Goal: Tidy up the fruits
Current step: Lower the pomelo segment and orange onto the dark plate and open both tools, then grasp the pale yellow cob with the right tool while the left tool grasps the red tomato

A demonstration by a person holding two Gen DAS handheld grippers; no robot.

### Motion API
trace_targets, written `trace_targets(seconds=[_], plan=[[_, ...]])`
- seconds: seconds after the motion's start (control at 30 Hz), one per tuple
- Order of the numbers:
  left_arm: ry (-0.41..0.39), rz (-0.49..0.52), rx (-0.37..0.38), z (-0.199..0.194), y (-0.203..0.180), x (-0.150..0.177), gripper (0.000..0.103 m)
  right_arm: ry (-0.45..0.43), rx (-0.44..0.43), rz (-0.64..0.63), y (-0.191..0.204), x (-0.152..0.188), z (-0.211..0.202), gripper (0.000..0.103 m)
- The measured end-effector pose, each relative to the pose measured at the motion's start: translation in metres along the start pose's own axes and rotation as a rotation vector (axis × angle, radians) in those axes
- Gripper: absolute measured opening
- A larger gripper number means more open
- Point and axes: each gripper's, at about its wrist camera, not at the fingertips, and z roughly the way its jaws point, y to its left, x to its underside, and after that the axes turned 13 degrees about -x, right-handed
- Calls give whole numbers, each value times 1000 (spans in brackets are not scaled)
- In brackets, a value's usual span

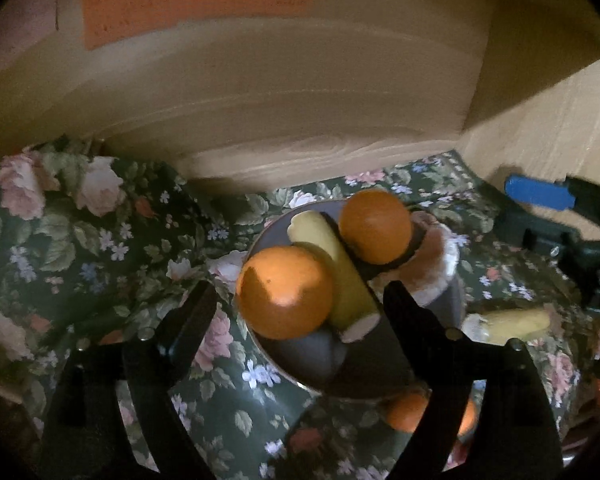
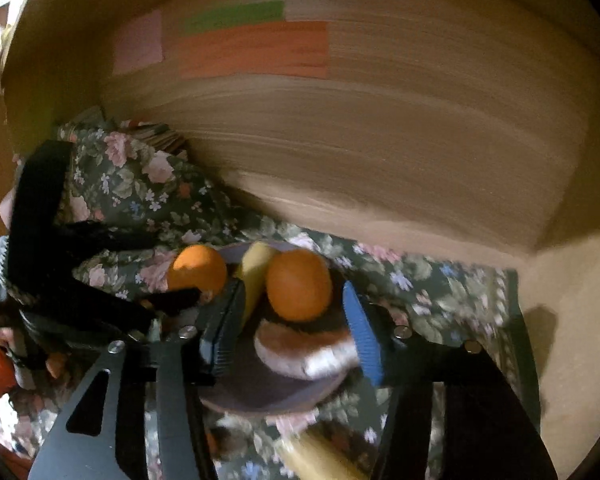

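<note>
Nearest, the left tongs (image 1: pixel 300 312) stand wide open, gripping nothing, their black tips either side of the plate (image 1: pixel 300 356). The right tongs (image 2: pixel 292 324) gape too, blue pads flanking the plate's near rim, gripping nothing. On the plate lie two oranges (image 1: pixel 286 292) with a banana piece (image 1: pixel 340 280) between them and a brownish slice (image 2: pixel 300 350). Another banana piece (image 1: pixel 508 324) and an orange (image 1: pixel 408 412) lie off the plate on the floral cloth (image 1: pixel 80 240). Behind rises a wooden wall (image 1: pixel 300 92) with coloured notes (image 2: pixel 252 48).

Left gripper (image 1: pixel 300 300) hovers with fingers spread wide; right gripper (image 2: pixel 296 316) likewise parted, empty.
</note>
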Motion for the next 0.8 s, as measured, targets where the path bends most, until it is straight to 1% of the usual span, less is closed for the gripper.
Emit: trace_targets(seconds=[0.2,0.3,0.43,0.57,0.67,0.8], plan=[[-18,12,-10,-29,-4,17,90,15,29,64,-10,38,-20,53],[-10,13,-7,-39,-8,32,90,38,31,90,-13,55,-21,53],[12,5,2,-43,-13,49,90,91,33,111,-17,78,-20,53],[34,2,2,-42,-16,64,90,140,36,109,-19,94,-16,53],[59,-7,8,-39,-17,73,90,166,43,90,-19,99,-11,54],[78,-14,21,-38,-20,81,90,195,43,71,-21,100,-1,62]])
